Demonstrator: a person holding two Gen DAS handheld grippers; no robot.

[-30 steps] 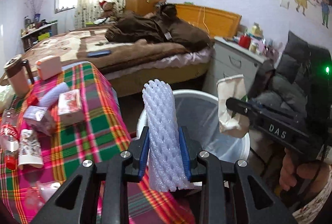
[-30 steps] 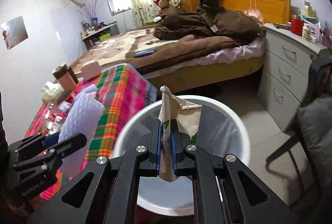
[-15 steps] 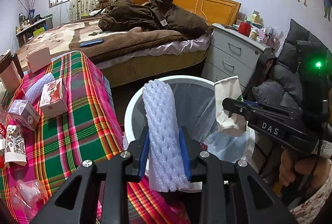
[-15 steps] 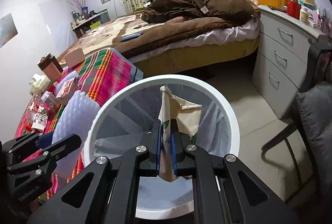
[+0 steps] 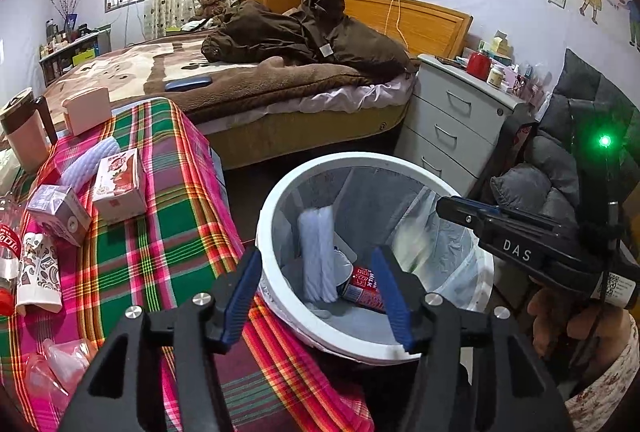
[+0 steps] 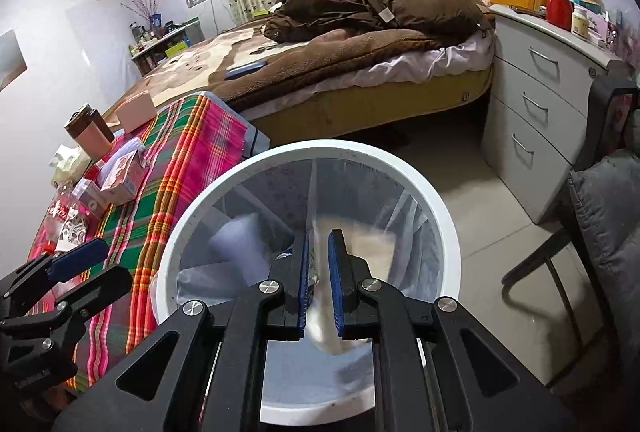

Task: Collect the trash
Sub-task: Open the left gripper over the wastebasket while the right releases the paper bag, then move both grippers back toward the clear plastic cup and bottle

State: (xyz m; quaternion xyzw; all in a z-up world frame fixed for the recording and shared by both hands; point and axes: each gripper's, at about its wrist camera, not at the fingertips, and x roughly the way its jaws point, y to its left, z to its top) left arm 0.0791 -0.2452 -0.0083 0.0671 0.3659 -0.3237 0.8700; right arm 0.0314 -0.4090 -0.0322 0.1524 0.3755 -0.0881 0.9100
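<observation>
The white bin (image 5: 360, 158) with a clear liner stands below both grippers, beside the plaid table. My left gripper (image 5: 316, 256) hangs over its near rim, jaws opening wide with nothing between the pads. The white foam net sleeve (image 5: 316, 252) stands loose inside the bin, next to a red can (image 5: 364, 286). My right gripper (image 6: 320, 236) points into the bin (image 6: 340, 148), jaws opening a little. The beige paper bag (image 6: 372, 248) is a blur sliding down out of them. From the left wrist view that bag (image 5: 410, 244) is below the right gripper (image 5: 444, 204).
The plaid tablecloth (image 5: 160, 232) at left carries drink cartons (image 5: 118, 188), a patterned paper cup (image 5: 38, 272), another foam sleeve (image 5: 90, 160) and clear plastic cups (image 5: 60, 360). A bed (image 5: 280, 92), grey drawers (image 5: 452, 136) and a cushioned chair (image 5: 560, 168) ring the bin.
The left jaws have spread and the foam sleeve has dropped from them into the bin. The paper bag has slid down from the right jaws and is blurred in mid-fall.
</observation>
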